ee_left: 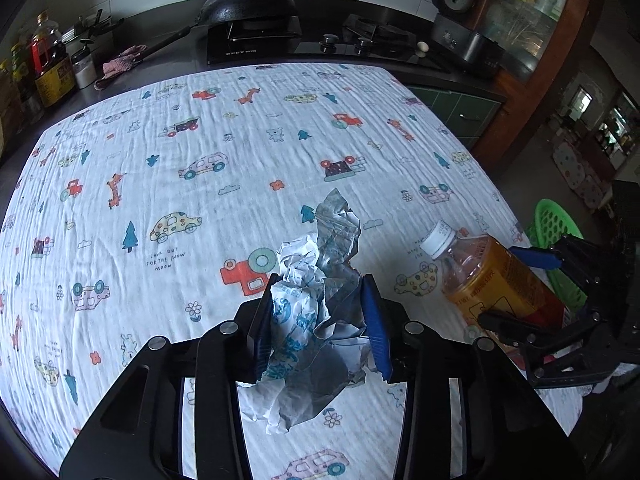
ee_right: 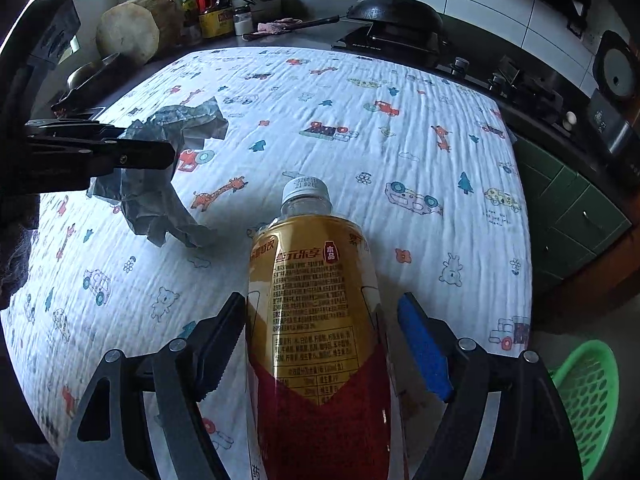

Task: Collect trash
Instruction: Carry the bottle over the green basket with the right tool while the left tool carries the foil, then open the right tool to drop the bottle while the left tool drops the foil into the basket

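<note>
Now my left tongs (ee_left: 320, 316) clench a crumpled, papery wrapper (ee_left: 316, 300) above the crinkled printed cloth (ee_left: 160, 128) on the desk. Right of the wrapper, my right tongs (ee_right: 324, 344) loosely straddle a smooth plastic bottle (ee_right: 316, 320), blue pad clear of it.

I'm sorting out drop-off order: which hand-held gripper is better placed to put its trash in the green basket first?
Right. The right hand-held gripper straddles the bottle beside the green basket. The left hand-held gripper, clamping the crumpled wrapper, sits farther from it.
</note>
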### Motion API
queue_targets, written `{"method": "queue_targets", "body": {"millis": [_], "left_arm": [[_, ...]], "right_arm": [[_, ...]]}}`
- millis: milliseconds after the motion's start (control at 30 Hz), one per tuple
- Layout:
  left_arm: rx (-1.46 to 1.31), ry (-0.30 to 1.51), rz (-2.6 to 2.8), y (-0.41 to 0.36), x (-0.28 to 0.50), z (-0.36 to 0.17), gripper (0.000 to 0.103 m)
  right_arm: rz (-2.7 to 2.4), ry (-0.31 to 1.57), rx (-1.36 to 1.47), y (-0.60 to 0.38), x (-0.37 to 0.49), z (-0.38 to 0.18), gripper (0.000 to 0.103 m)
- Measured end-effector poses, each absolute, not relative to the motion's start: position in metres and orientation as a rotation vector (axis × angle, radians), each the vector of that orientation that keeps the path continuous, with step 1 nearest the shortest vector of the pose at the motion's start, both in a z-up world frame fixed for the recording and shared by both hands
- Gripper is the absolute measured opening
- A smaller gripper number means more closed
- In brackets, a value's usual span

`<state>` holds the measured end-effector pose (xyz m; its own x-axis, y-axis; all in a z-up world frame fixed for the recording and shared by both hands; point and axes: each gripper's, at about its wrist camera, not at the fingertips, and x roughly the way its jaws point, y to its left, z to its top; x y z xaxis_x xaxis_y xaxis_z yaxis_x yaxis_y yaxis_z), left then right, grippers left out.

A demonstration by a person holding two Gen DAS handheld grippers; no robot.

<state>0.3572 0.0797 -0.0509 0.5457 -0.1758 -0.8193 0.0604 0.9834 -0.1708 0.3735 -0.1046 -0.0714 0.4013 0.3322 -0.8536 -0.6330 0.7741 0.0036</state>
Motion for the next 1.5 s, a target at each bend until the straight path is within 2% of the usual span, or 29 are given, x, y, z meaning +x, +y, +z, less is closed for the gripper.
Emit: {"method": "queue_targets", "body": {"millis": [33, 67, 467, 767, 1133, 1500], "left_arm": [[-0.124, 0.982, -0.144, 0.079, 0.356, -0.049, 0.039], [-0.123, 0.980, -0.149, 0.078, 0.355, -0.048, 0.039], [-0.122, 0.959, -0.246, 0.039, 0.341, -0.025, 0.038], [-0.076, 0.933, -0.388, -0.039, 0.339, -0.003, 0.038], [-0.024, 0.939, -0.536, -0.153, 0.360, 0.001, 0.038], [0.015, 0.983, -0.611, -0.233, 0.387, -0.012, 0.038]], "right_arm": [[0.628, 0.986, -0.347, -0.104, 0.373, -0.073, 0.065], [0.628, 0.992, -0.346, -0.103, 0.373, -0.074, 0.064], [0.577, 0.923, -0.253, -0.152, 0.354, -0.039, 0.063], [0.336, 0.907, -0.170, -0.280, 0.357, -0.022, 0.063], [0.052, 0.939, -0.043, -0.426, 0.381, -0.065, 0.063], [-0.025, 0.994, -0.003, -0.471, 0.397, -0.122, 0.064]]}}
